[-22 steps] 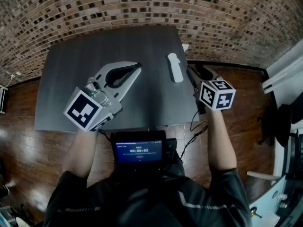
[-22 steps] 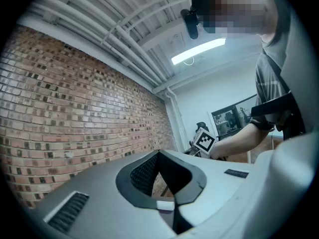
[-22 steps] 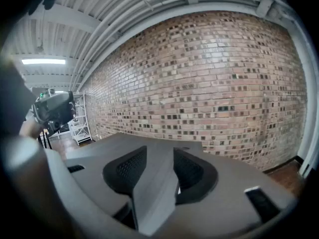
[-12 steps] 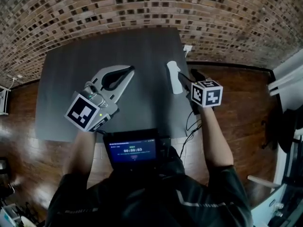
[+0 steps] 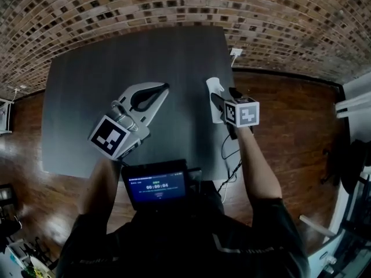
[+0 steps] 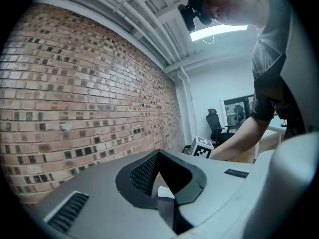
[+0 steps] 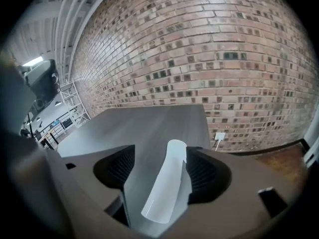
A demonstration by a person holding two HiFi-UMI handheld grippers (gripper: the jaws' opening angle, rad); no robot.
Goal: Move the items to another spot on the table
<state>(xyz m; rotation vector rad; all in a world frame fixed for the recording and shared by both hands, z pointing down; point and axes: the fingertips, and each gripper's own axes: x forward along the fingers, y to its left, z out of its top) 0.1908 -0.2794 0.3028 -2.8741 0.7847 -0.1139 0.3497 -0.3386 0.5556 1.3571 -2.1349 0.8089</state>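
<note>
Grippers over a dark grey table. At left, the left gripper hangs above the tabletop, pointing away from the person. Its jaws are brought together at the tips with nothing caught between them, and its marker cube sits at the near end. Behind both tools, at the person's chest, a small screen glows blue.

At right, the right gripper has its jaws spread wide and straddles the white item, a long, rounded piece lying on the table near the right-hand edge. The item runs lengthwise between the ribbed pads, closer to the right-hand jaw than to the left. Whether it touches that jaw cannot be told, and neither jaw is pressed onto it.

Ahead of this gripper, bare tabletop runs to a brick wall. Ahead and to its right, past the table's corner, a white wall socket sits low on the bricks above a wooden floor.
</note>
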